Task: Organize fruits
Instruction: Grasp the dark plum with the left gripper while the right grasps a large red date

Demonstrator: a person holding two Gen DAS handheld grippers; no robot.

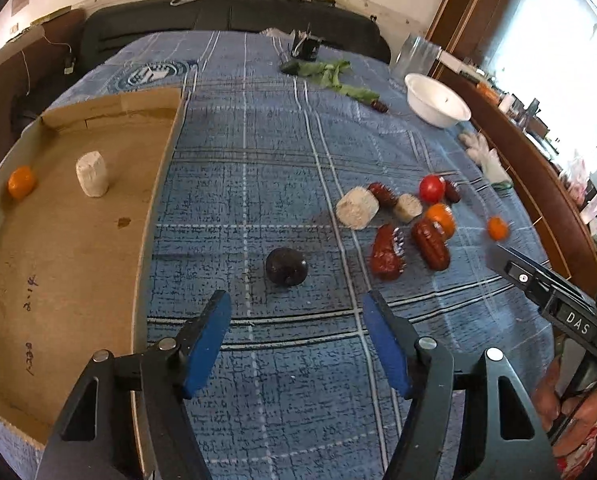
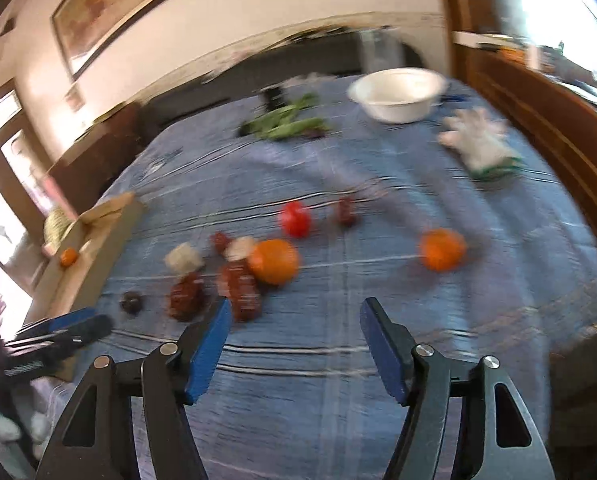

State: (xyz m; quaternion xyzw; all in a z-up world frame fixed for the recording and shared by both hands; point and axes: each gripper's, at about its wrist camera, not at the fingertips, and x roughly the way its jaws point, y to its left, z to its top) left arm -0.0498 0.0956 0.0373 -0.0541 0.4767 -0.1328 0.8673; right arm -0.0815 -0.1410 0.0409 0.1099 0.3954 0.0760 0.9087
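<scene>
My left gripper [image 1: 296, 308] is open and empty, just short of a dark plum [image 1: 286, 267] on the blue cloth. Right of it lie a red tomato [image 1: 431, 188], an orange [image 1: 442, 218], a small orange [image 1: 497, 228], several dark red fruits [image 1: 386, 250] and two white chunks [image 1: 356, 208]. The cardboard tray [image 1: 160, 184] at left holds a small orange [image 1: 20, 182] and a white chunk [image 1: 92, 174]. My right gripper [image 2: 294, 312] is open and empty; its view is blurred. In front of it lie an orange [image 2: 274, 261], another orange [image 2: 441, 249] and the tomato [image 2: 295, 219].
A white bowl [image 1: 436, 100] [image 2: 396, 94], green leaves [image 1: 330, 74], a white glove [image 1: 484, 156] and a clear jar [image 1: 414, 54] sit at the far right of the table. A wooden ledge runs along the right. The right gripper's body [image 1: 554, 300] shows in the left wrist view.
</scene>
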